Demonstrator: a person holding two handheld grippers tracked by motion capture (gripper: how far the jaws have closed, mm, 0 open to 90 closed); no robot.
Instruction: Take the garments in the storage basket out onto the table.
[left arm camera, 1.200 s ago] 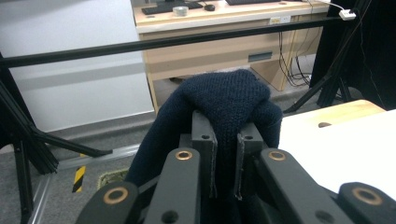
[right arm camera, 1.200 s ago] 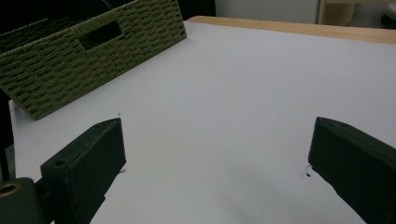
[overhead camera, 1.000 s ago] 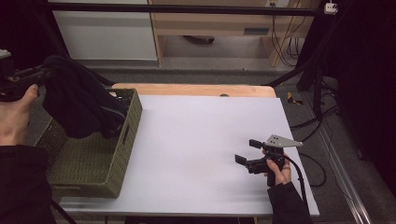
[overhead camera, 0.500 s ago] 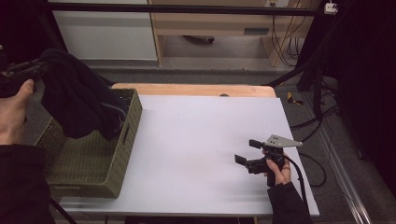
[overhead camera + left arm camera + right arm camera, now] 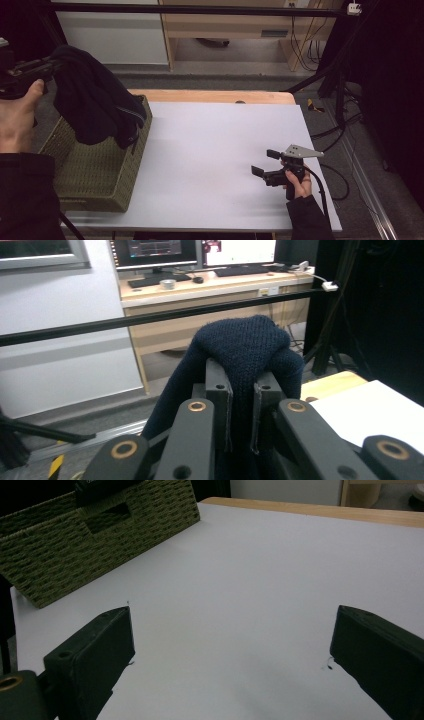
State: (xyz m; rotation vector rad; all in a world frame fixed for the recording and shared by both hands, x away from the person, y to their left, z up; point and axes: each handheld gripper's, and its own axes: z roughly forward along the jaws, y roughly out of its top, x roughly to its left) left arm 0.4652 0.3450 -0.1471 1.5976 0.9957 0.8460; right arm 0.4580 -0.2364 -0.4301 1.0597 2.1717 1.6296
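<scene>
The left gripper is held high at the left edge of the high view, above and just outside the woven basket. Its jaws are pinched tight on a fold of a dark navy knitted garment; in the left gripper view the knit bulges up over the two pads and fills the narrow gap between them.

Compared with a second ago, the garment sits higher. Earlier its bulk lay bunched against the basket's near-left rim; now it hangs as a long drape from the gripper, with only its lower end, a pale stripe showing on it, reaching down across the basket's right wall. The left hand has risen with it and shifted slightly. The closure of the jaws is unchanged.

The right gripper rests low over the white table, at its right side, well apart from the basket. Its jaws stand wide open with nothing between them; the right gripper view shows bare tabletop between the two pads. It has not moved since the earlier frames.
</scene>
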